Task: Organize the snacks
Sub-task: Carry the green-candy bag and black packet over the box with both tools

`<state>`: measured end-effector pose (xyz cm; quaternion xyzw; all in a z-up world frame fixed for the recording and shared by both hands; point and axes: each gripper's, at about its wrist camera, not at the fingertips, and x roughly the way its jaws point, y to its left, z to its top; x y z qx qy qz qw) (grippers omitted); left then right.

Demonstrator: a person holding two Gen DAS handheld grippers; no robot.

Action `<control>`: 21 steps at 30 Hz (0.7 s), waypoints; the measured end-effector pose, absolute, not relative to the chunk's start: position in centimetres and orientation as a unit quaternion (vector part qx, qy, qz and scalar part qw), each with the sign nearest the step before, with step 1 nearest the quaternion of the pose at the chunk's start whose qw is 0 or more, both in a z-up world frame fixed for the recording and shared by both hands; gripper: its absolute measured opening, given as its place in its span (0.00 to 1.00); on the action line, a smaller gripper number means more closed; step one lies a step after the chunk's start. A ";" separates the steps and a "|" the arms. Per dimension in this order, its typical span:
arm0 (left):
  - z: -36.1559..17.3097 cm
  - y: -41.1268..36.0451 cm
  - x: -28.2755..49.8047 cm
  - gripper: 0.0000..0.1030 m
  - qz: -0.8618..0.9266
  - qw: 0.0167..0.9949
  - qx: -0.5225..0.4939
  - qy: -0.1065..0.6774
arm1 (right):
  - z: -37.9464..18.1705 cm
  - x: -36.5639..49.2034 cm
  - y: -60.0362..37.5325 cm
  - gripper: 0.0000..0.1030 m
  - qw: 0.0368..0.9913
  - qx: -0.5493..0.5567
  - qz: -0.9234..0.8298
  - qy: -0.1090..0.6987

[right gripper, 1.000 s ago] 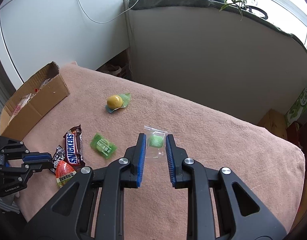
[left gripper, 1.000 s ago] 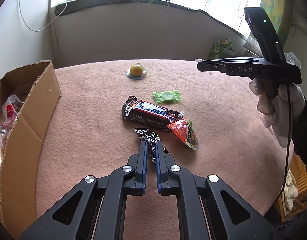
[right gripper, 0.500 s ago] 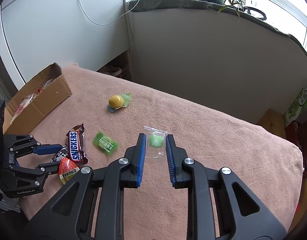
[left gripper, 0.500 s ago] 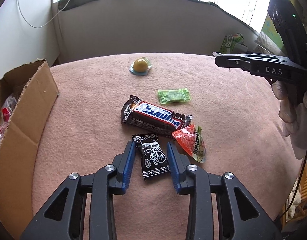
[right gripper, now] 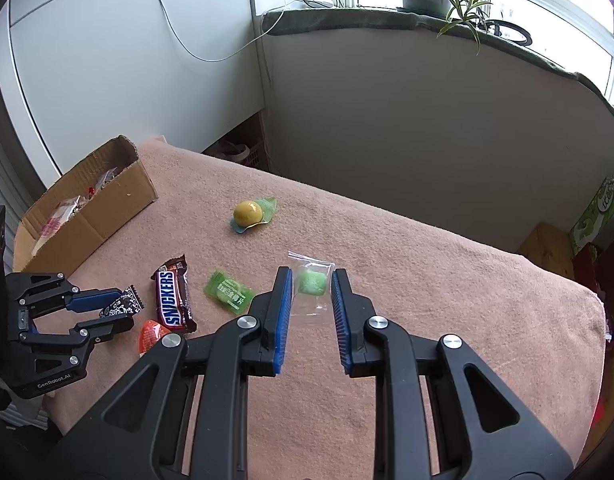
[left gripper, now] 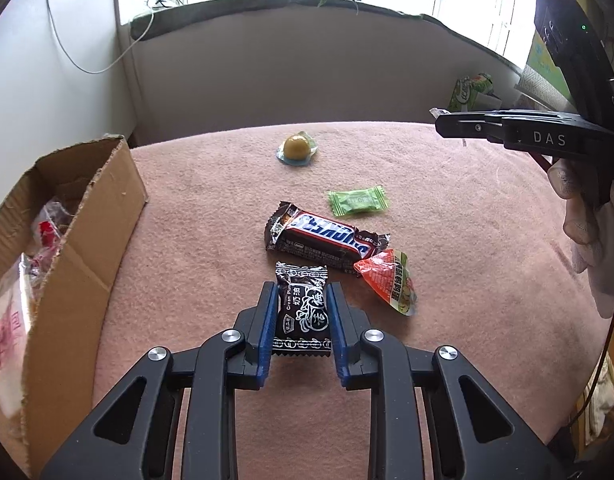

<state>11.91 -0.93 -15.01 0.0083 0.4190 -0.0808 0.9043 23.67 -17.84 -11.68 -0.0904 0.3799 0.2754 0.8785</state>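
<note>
A black plum-candy packet (left gripper: 303, 308) lies on the pink blanket between the blue pads of my left gripper (left gripper: 302, 288). Its jaws are closing and the pads touch the packet's two long edges. Just beyond it lie a Snickers bar (left gripper: 323, 236), an orange packet (left gripper: 387, 282), a green wrapped candy (left gripper: 357, 200) and a yellow jelly cup (left gripper: 295, 148). My right gripper (right gripper: 312, 276) hangs above the blanket, shut on a small clear bag with a green candy (right gripper: 311, 282). The right wrist view shows the left gripper (right gripper: 127, 307) at the lower left.
An open cardboard box (left gripper: 87, 240) with wrapped snacks inside stands at the blanket's left edge. A gloved hand (left gripper: 587, 232) holds the right gripper (left gripper: 441, 120) at the right. A low wall and a windowsill with potted plants lie behind. The blanket (right gripper: 447, 280) drops off at the right.
My left gripper went from shut, touching the black packet's near end, to open around the packet, then narrowed onto it. The right gripper kept its hold and place.
</note>
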 end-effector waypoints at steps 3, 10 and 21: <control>-13.9 -0.3 11.1 0.22 -0.076 0.911 0.005 0.405 | -11.0 23.0 -17.2 0.20 0.879 -0.091 0.282 0.373; -11.4 1.6 9.3 0.22 -0.060 0.927 -0.006 0.371 | -9.6 21.4 -14.3 0.20 0.877 -0.103 0.303 0.358; -8.6 7.4 6.9 0.22 -0.011 0.943 -0.039 0.330 | -7.6 19.1 -7.4 0.20 0.865 -0.137 0.346 0.335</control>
